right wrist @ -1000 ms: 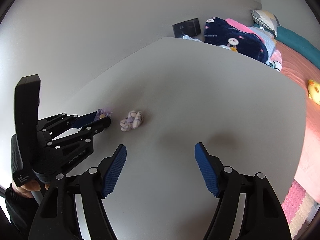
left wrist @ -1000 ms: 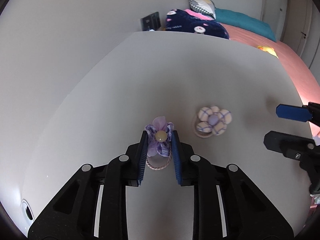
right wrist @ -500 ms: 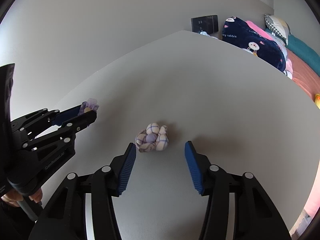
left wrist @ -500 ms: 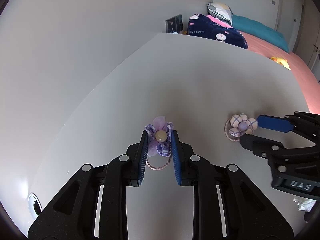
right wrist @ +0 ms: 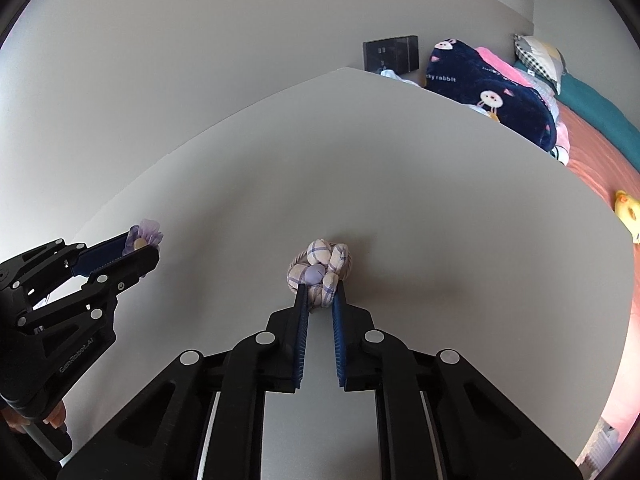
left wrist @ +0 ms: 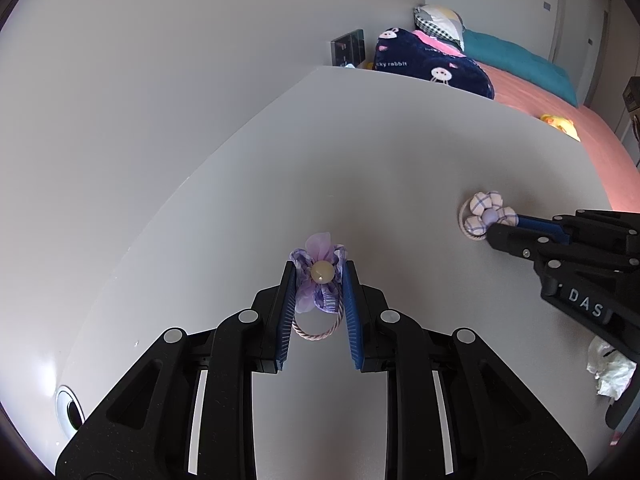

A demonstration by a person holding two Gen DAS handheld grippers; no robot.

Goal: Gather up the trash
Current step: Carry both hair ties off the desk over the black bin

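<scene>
My left gripper point(left wrist: 320, 276) is shut on a purple flower hair tie point(left wrist: 319, 280) with a pale bead and a pink cord loop, just above the white table point(left wrist: 400, 152). It also shows at the left of the right wrist view point(right wrist: 144, 240). My right gripper point(right wrist: 320, 292) is shut on a plaid fabric flower hair tie point(right wrist: 320, 268) that rests on the table. That hair tie shows in the left wrist view point(left wrist: 486, 212) at the tip of the right gripper point(left wrist: 508, 228).
A crumpled white tissue point(left wrist: 610, 368) lies at the table's right edge. Beyond the table is a bed with a navy blanket point(left wrist: 432, 64), a teal pillow point(left wrist: 516, 56) and a yellow toy point(left wrist: 560, 124). A wall runs along the left.
My right gripper has moved left to the plaid hair tie and closed on it. My left gripper stays shut on the purple hair tie.
</scene>
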